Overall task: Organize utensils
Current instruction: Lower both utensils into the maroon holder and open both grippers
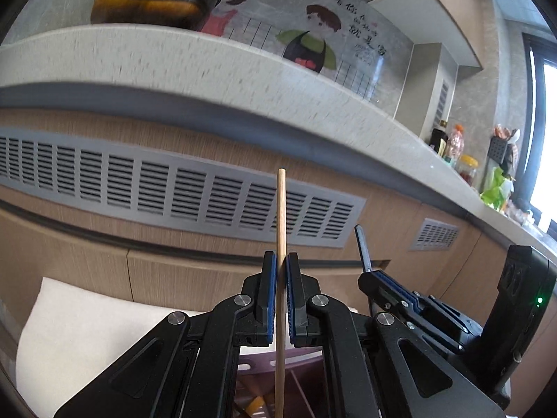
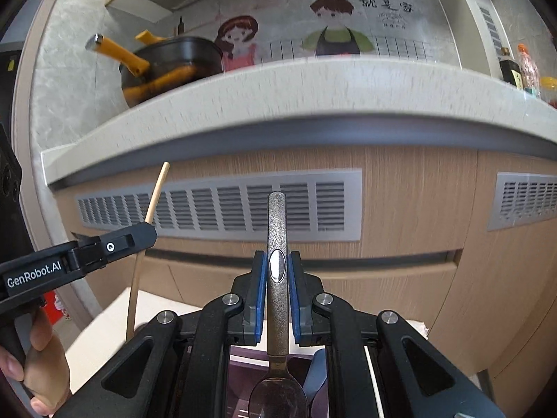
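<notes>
While the left tool grips a thin pale wooden chopstick and the right tool clamps a speckled grey metal spoon, both long axes run twelve to six, lower ends over the pink divided tray at six.

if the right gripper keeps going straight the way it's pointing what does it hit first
Probably the wooden cabinet front, near its grey slatted vent grille under the speckled countertop. The right gripper holds a grey-handled spoon; depth is unclear.
</notes>
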The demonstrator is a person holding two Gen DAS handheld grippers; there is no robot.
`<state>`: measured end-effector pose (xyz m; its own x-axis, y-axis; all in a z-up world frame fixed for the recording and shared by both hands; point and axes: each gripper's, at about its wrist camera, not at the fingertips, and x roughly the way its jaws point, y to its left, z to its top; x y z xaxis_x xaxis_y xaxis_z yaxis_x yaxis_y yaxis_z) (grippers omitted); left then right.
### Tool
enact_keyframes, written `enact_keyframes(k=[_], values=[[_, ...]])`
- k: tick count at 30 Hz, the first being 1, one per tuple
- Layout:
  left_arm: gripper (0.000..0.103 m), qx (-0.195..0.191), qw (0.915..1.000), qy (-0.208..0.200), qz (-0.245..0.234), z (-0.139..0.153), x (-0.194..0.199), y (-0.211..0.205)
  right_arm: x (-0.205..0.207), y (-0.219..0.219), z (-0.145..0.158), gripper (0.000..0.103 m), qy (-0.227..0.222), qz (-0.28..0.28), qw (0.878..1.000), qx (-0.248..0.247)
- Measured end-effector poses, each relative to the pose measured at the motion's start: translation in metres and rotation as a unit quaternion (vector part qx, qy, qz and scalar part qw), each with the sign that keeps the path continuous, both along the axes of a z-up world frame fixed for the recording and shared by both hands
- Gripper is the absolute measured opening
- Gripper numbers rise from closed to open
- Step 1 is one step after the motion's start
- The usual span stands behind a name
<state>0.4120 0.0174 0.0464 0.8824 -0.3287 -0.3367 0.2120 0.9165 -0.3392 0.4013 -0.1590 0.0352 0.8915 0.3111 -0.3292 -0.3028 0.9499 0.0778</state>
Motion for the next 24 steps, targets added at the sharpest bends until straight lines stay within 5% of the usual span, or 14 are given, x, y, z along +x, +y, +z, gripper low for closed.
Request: enact_keyframes(k=[11, 14, 20, 24], values=[[0.007, 0.023, 0.9992, 0.033, -0.002, -0.034, -0.006, -0.007, -0.007, 0.006, -0.031, 0.013, 0.013, 0.006, 1.000, -0.020], [0.009, 0.025, 0.9981, 0.057, -0.006, -0.036, -0.015, -0.007, -0.017, 0.004, -0.031, 0.042, 0.026, 0.014, 0.999, -0.024], [0.033, 0.034, 0.9958, 0.083, 0.018, -0.020, -0.057, 0.010, -0.065, -0.019, -0.014, 0.083, 0.007, -0.022, 1.000, -0.019], [0.044, 0.071, 0.9915, 0.101, 0.039, -0.018, -0.096, 0.023, -0.097, -0.036, -0.008, 0.101, 0.010, -0.043, 0.999, -0.022]])
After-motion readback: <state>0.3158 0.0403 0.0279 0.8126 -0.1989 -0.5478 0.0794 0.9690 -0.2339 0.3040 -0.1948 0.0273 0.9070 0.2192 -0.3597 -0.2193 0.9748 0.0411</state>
